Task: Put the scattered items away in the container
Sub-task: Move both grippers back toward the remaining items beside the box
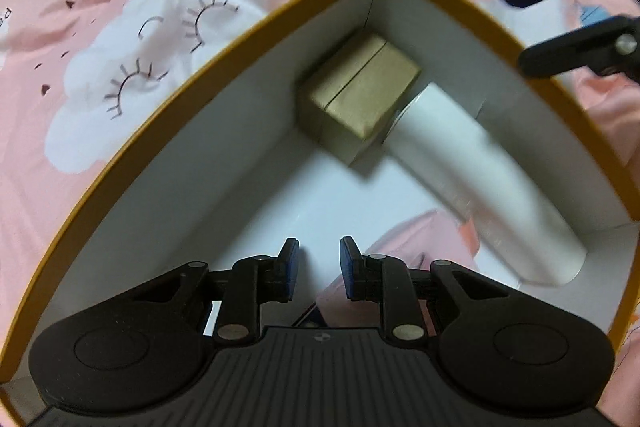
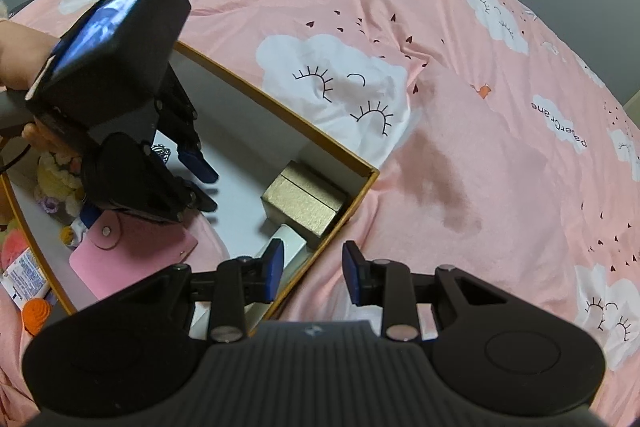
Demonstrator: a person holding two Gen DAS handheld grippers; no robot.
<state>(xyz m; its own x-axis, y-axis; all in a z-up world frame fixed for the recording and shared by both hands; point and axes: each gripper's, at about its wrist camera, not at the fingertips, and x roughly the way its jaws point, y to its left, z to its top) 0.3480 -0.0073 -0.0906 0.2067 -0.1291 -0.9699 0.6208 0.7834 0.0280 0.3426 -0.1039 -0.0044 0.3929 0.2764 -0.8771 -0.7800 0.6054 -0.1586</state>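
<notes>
An open box with an orange rim point(image 1: 256, 23) and white inside lies on the pink bedspread; it also shows in the right wrist view point(image 2: 280, 115). In its far corner sit a small gold box point(image 1: 360, 95) point(image 2: 300, 203) and a white tube point(image 1: 480, 183) point(image 2: 286, 241). A pink card wallet point(image 2: 132, 247) lies on the box floor under my left gripper. My left gripper point(image 1: 319, 263) point(image 2: 204, 183) hovers inside the box, open and empty. My right gripper point(image 2: 312, 273) point(image 1: 532, 23) is open and empty over the box's near corner.
Plush toys point(image 2: 56, 179), a silver trinket point(image 2: 160, 151), an orange knitted item point(image 2: 36, 313) and a printed packet point(image 2: 28, 279) sit at the box's left end. The pink cloud-print bedspread point(image 2: 460, 147) surrounds the box.
</notes>
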